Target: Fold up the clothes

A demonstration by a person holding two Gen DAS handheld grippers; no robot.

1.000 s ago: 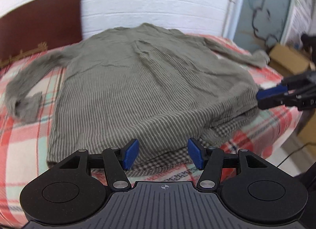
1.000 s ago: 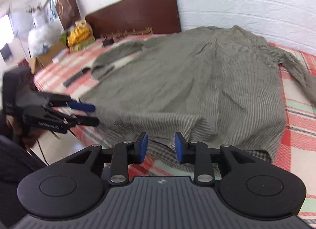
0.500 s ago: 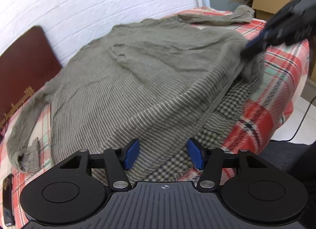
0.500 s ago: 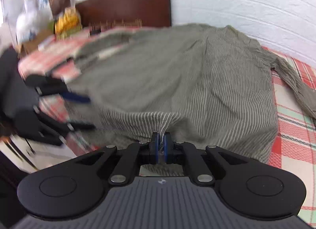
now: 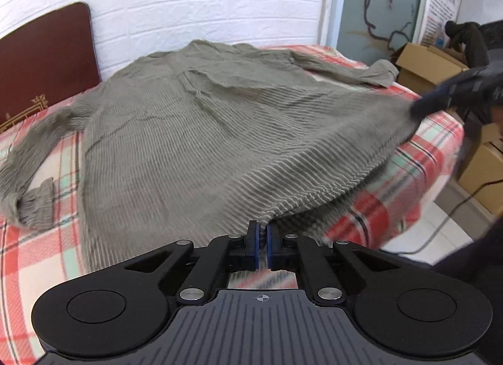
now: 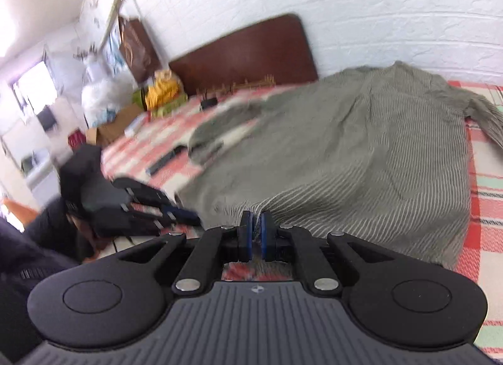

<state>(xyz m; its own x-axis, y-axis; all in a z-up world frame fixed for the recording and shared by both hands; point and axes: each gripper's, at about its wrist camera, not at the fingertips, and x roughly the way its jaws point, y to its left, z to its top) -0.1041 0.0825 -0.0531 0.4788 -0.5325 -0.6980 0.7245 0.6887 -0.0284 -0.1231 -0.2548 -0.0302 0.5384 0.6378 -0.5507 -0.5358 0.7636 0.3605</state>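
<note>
A grey-green striped long-sleeved shirt point(image 5: 220, 132) lies spread on a bed, sleeves out to both sides. My left gripper point(image 5: 262, 230) is shut on the shirt's hem near its left corner, and the cloth rises to the pads. My right gripper point(image 6: 257, 219) is shut on the hem of the shirt point(image 6: 361, 157) near the other corner. From the left wrist view the right gripper point(image 5: 421, 107) pinches the hem at the far right. In the right wrist view, the left gripper point(image 6: 185, 217) shows blurred at the lower left. The hem is lifted off the bed between them.
A red, white and green plaid blanket point(image 5: 418, 157) covers the bed, against a white brick wall with a brown headboard point(image 5: 44, 59). Cardboard boxes point(image 5: 430, 66) stand beside the bed on the right. Dark flat items point(image 6: 163, 160) lie on the blanket near the headboard end. A cable runs over the floor.
The left gripper closed on the hem; it was open half a second ago. The right gripper stays shut on its corner. Both have lifted the hem, hiding the checked cloth underneath.
</note>
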